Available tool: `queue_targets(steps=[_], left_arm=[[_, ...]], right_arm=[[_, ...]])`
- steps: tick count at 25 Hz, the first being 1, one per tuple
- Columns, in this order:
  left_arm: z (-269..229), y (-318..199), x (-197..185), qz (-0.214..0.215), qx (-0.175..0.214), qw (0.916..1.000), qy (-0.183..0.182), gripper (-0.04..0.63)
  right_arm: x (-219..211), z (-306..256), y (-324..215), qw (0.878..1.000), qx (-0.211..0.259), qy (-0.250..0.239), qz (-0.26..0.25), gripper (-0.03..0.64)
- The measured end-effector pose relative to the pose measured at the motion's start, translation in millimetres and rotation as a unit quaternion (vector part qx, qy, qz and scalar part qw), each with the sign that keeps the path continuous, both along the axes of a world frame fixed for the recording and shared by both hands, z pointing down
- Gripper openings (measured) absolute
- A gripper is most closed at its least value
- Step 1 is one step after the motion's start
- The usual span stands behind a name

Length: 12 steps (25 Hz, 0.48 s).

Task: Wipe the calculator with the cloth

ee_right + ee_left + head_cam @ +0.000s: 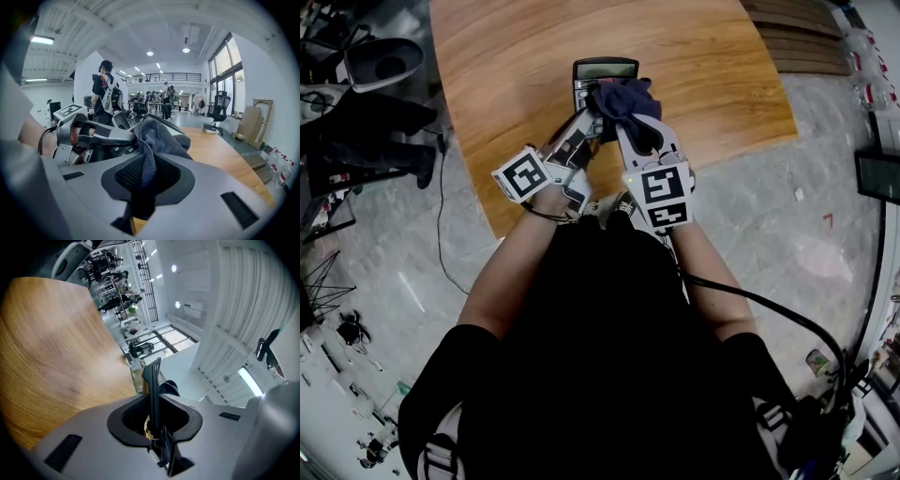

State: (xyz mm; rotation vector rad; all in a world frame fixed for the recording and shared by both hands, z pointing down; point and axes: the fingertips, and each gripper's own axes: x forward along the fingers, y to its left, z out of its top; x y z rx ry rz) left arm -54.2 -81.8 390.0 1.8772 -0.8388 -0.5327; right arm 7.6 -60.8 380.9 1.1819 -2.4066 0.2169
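A black calculator [602, 80] with a grey display is held over the wooden table [516, 66]. My left gripper [586, 120] is shut on its near left edge. In the left gripper view the calculator [152, 394] stands edge-on between the jaws, with a bit of cloth [169, 388] behind it. My right gripper [630, 127] is shut on a dark blue cloth [623, 101], which lies bunched against the calculator's key face. In the right gripper view the cloth [157, 140] rises from the jaws and hides most of the keys [112, 151]; the left gripper [89, 133] is just to its left.
The table's near edge [502, 225] runs just ahead of the person's body. A dark chair [380, 66] and cables stand on the floor at the left. Bare wood [225, 159] spreads beyond the calculator. People stand far off in the hall.
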Motion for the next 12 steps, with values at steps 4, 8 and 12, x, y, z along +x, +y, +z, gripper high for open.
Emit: queue_targets(steps=[4, 8, 12], left_arm=[[2, -3, -4, -0.006, 0.002, 1.0, -0.001, 0.072], [0, -2, -5, -0.015, -0.006, 0.9997, 0.019, 0.072], [-1, -3, -6, -0.016, -0.004, 0.9995, 0.026, 0.072]], right_arm=[[-22, -1, 17, 0.999, -0.002, -0.008, -0.033, 0.058], [-37, -7, 31, 0.998, -0.001, -0.018, -0.057, 0.058], [-36, -5, 30, 0.998, 0.0, -0.016, -0.059, 0.058]])
